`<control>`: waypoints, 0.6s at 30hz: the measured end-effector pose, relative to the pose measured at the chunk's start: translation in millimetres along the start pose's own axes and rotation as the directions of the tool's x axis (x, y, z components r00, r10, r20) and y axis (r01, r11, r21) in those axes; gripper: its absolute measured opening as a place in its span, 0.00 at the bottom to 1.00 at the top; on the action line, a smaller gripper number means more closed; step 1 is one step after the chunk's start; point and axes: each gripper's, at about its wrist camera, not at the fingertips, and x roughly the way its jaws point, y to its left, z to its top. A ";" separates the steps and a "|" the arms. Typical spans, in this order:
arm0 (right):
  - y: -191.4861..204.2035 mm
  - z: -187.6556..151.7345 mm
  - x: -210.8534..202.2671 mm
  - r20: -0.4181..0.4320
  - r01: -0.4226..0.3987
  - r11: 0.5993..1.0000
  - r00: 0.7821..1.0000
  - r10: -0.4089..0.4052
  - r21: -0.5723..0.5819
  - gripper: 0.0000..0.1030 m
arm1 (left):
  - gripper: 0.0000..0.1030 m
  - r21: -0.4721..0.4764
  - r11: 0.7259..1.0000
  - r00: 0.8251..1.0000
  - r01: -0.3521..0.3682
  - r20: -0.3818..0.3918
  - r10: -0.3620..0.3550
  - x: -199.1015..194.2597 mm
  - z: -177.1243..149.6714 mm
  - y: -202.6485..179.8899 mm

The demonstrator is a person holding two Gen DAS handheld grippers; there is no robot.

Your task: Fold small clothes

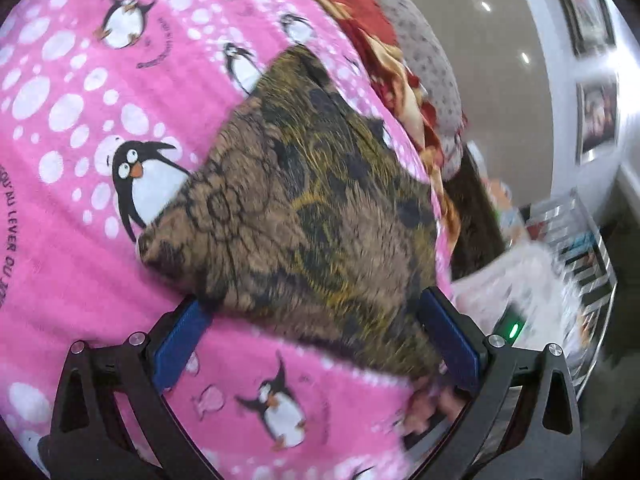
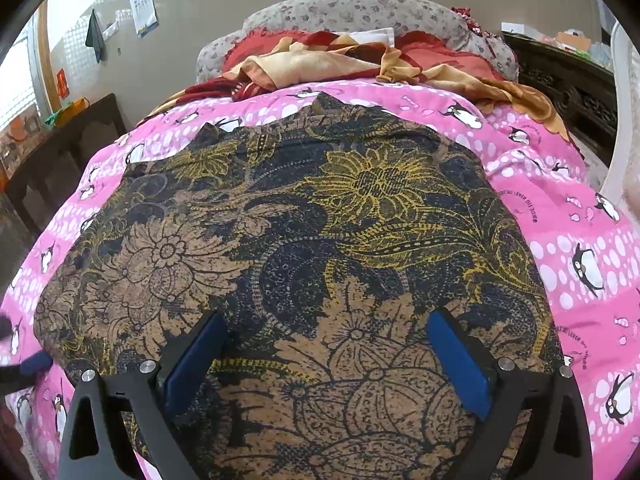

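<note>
Hovering spread and empty, the right tongs and left tongs sit over the batik garment. Pinching only the top layer risks dragging it skewed across the pink penguin blanket. It lies flat mid-bed, brown and black with yellow flowers, collar toward the pillows.

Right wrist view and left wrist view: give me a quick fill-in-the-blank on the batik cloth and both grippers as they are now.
1. The batik cloth lies spread on a pink blanket printed with ____.
2. The right gripper has its jaws ____ above the cloth.
3. The pads on the fingers of the left gripper are ____ in colour.

Missing words: penguins; open; blue
</note>
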 end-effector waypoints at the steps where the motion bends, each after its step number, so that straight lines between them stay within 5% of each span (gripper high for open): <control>1: 0.3 0.1 0.3 -0.001 0.001 1.000 1.000 -0.001 -0.001 0.99 | 0.99 -0.052 0.999 1.000 0.013 -0.003 -0.013 0.5 5.4 3.2; 6: 1.5 -0.2 0.7 -0.002 0.004 1.000 1.000 -0.004 -0.003 0.99 | 0.99 -0.239 0.956 0.985 0.171 0.035 -0.168 -1.6 24.8 16.1; 11: 1.5 0.0 0.9 -0.001 0.000 1.000 1.000 0.000 0.000 0.99 | 0.99 -0.086 0.963 0.967 0.254 0.023 -0.253 -2.6 27.8 -7.5; 14: 1.6 0.0 0.8 -0.002 0.002 1.000 1.000 -0.002 -0.001 0.99 | 0.95 0.009 0.991 0.990 0.136 -0.031 -0.136 15.8 28.0 -1.4; 18: 1.5 -0.4 0.7 -0.001 -0.002 1.000 1.000 0.002 0.002 0.99 | 0.95 0.087 0.979 0.977 0.182 -0.129 -0.170 28.4 19.7 -18.8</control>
